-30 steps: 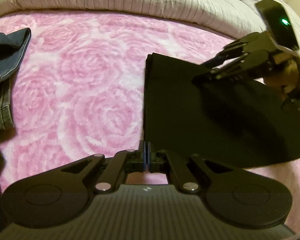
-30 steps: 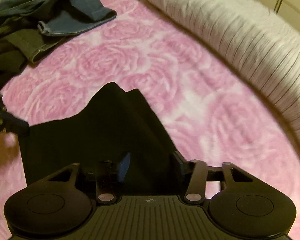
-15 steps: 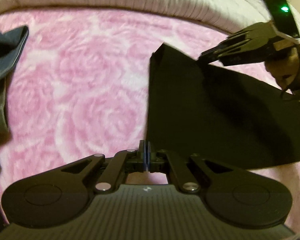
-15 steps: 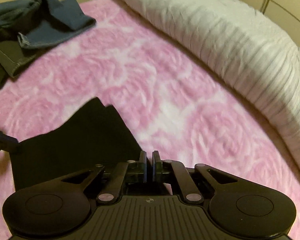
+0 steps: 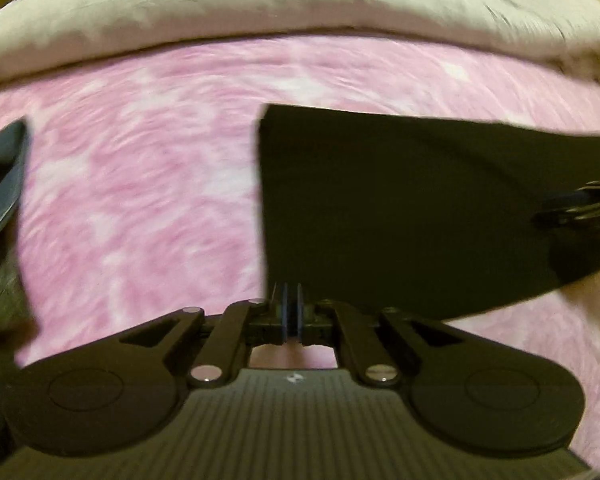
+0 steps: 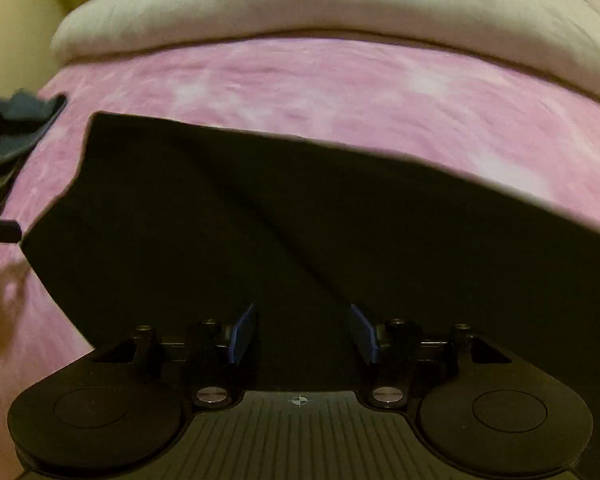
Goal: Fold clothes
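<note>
The left gripper (image 5: pixel 291 312) is closed, its blue pads pinched together at the near left corner of the black garment (image 5: pixel 400 208); whether cloth is caught between them is unclear. The right gripper (image 6: pixel 302 332) is opening over the same garment, pads off it. The garment lies flat on the pink blanket (image 6: pixel 340 92). Jeans (image 6: pixel 16 128) lie to the left, a pale quilt (image 5: pixel 260 4) beyond.

left hand-held gripper (image 5: pixel 291 312) shut (downtilted), right hand-held gripper (image 6: pixel 302 330) opening
</note>
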`<state>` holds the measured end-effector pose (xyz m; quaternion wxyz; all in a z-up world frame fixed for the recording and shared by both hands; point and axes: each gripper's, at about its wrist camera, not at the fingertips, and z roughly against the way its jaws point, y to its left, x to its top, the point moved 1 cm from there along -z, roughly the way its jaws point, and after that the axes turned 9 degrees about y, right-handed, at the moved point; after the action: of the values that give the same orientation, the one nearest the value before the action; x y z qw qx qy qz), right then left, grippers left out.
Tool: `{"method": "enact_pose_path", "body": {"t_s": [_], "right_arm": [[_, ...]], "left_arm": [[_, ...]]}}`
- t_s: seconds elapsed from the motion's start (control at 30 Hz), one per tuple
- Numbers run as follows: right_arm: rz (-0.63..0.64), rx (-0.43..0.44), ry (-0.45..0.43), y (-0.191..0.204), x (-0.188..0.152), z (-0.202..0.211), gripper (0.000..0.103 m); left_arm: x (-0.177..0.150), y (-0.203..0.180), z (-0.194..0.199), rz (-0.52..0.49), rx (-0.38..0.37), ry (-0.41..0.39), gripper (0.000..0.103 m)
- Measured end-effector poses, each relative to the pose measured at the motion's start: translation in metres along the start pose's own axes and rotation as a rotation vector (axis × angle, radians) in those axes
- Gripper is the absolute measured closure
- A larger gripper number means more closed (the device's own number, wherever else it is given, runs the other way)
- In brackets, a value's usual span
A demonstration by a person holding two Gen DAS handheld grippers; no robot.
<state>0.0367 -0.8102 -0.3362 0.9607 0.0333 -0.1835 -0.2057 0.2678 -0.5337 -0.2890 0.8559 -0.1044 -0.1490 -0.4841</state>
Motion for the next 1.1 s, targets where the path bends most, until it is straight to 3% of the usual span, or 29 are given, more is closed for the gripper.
{"method": "enact_pose_path", "body": {"t_s": [0.13, 0.2, 0.27, 0.43, 0.6, 0.73, 0.83, 0.9, 1.0, 1.03, 1.07, 1.1], "right_arm": [[-0.110, -0.072, -0.020, -0.036, -0.043, 0.045, 0.047], [-0.174, -0.103, -0.029, -0.052, -0.068, 0.070, 0.047], [-0.245, -0.148, -0.040, -0.070, -0.094, 0.092, 0.047], [-0.477, -0.241, -0.055, -0.121, -0.159, 0.134, 0.046], [-0.707, -0.255, -0.114, -0.182, -0.202, 0.158, 0.046], [-0.791, -0.247, -0.179, -0.230, -0.220, 0.173, 0.046], [-0.815, -0.232, -0.207, -0.261, -0.235, 0.182, 0.046], [-0.824, -0.232, -0.221, -0.276, -0.246, 0.187, 0.046], [-0.843, -0.222, -0.239, -0.297, -0.261, 0.192, 0.046], [-0.843, -0.217, -0.238, -0.302, -0.264, 0.193, 0.046], [-0.843, -0.212, -0.238, -0.306, -0.267, 0.193, 0.046], [-0.834, -0.208, -0.239, -0.308, -0.270, 0.194, 0.046]], "left_arm": [[0.032, -0.055, -0.001, -0.150, -0.042, -0.030, 0.100], [0.044, -0.093, -0.002, -0.248, -0.077, -0.039, 0.093], [0.051, -0.139, -0.002, -0.378, -0.110, -0.047, 0.080], [0.035, -0.273, -0.005, -0.781, -0.200, -0.087, 0.070], [0.010, -0.391, -0.009, -1.077, -0.267, -0.148, 0.065], [0.001, -0.472, -0.018, -1.238, -0.255, -0.225, 0.062], [-0.003, -0.525, -0.038, -1.357, -0.170, -0.287, 0.057], [-0.007, -0.553, -0.056, -1.449, -0.106, -0.307, 0.057], [0.005, -0.565, -0.067, -1.485, -0.067, -0.311, 0.057], [0.010, -0.568, -0.069, -1.493, -0.057, -0.310, 0.063], [0.015, -0.570, -0.072, -1.501, -0.046, -0.310, 0.081], [0.020, -0.573, -0.074, -1.509, -0.036, -0.310, 0.085]]}}
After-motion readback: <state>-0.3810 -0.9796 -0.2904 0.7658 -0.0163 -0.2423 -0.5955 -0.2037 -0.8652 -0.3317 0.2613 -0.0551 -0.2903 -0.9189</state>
